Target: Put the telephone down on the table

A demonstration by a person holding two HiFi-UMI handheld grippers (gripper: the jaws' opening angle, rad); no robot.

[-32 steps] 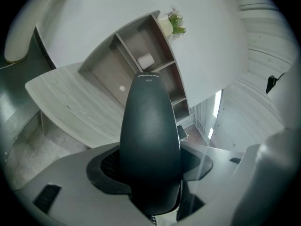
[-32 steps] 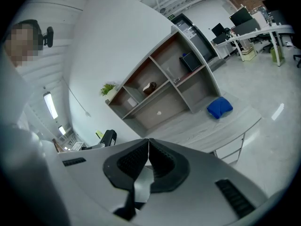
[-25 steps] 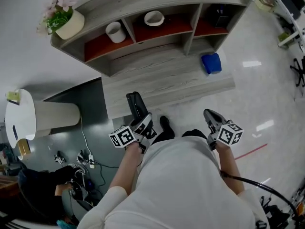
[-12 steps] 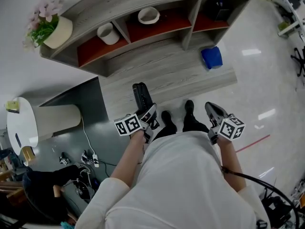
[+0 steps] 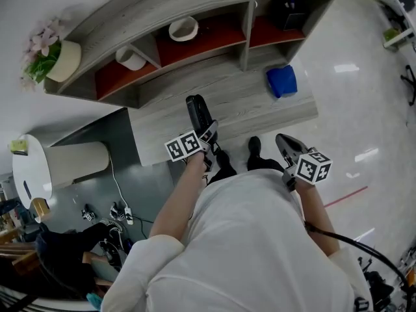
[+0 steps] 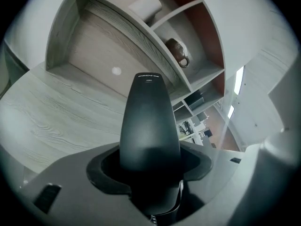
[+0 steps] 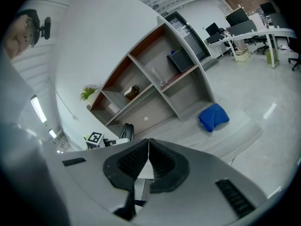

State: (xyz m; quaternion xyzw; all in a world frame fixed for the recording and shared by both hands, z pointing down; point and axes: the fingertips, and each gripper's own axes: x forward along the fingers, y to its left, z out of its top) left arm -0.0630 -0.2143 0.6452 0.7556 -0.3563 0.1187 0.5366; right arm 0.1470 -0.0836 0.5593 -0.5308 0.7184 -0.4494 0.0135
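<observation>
Person's white-shirted torso (image 5: 253, 239) filled the bottom of the head view, both forearms reaching forward. Left gripper (image 5: 208, 135) had its jaws wide and clamped on the black telephone (image 5: 197, 111), pads pressing both sides of the handset's lower part. The left gripper view showed the handset sticking straight out from between the jaws, narrow end away from the camera. Telephone was over the near edge of the grey wood worktop (image 5: 247, 106), left of centre, pointing toward the shelves; could not tell if it touched the surface. Right gripper (image 7: 148, 149) was empty, jaws closed together with the ribbed pads meeting, held off the worktop's near edge over the glossy floor (image 5: 364, 109), well apart from the telephone. Black shoes (image 5: 253, 147) showed between the two grippers, by the worktop edge. Further out, a blue cloth (image 5: 281, 81) lay on the right part of the worktop, near the shelf base. Behind it stood a curved grey shelf unit (image 5: 162, 2) with red-backed compartments: white cup (image 5: 130, 58) in the left one, bowl (image 5: 183, 28) in the middle one, a dark box (image 5: 289, 10) in the right one. A potted plant (image 5: 53, 57) with pink flowers sat at the shelf's far left end. A white round table (image 5: 29, 171) stood off to the left, apart from the worktop.
</observation>
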